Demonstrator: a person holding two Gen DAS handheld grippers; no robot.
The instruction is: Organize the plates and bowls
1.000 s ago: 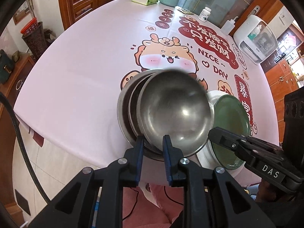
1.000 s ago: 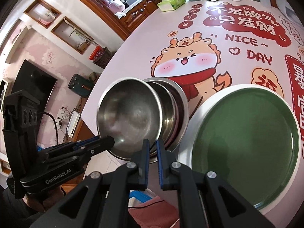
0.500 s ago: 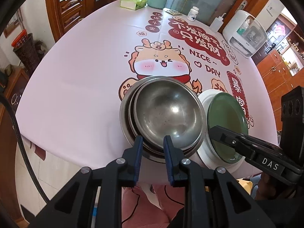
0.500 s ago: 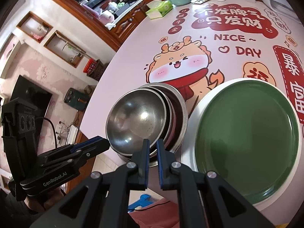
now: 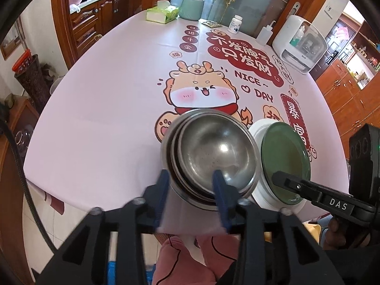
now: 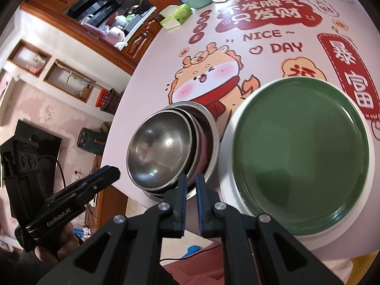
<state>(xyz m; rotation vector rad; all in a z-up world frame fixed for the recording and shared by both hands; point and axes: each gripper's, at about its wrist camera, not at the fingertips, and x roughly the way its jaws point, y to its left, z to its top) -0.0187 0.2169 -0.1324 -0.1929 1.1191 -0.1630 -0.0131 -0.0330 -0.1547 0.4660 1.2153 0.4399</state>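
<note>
A stack of steel bowls [image 5: 209,152] [image 6: 163,152] sits nested near the table's front edge. Right beside it a green plate [image 5: 285,161] [image 6: 301,156] lies on a white plate [image 5: 256,130] [image 6: 228,166]. My left gripper [image 5: 191,185] [image 6: 111,173] is opening: one finger stands outside the stack's near rim and the other inside the top bowl, with neither pad pressing. My right gripper [image 6: 191,180] [image 5: 277,178] sits at the stack's near right rim. Its jaws show only a narrow slit, just starting to part, and I see nothing pinched between them.
A tissue box [image 5: 161,15], a green canister [image 5: 191,7], a pill bottle [image 5: 236,23], a squeeze bottle [image 5: 264,34] and a white appliance [image 5: 299,45] line the table's far edge. The printed pink tablecloth [image 5: 106,109] drops off just under the bowls.
The top bowl, held tilted in my left gripper, came down level into the stack. The left jaws then spread and let go of its rim. Both views rolled slightly.
</note>
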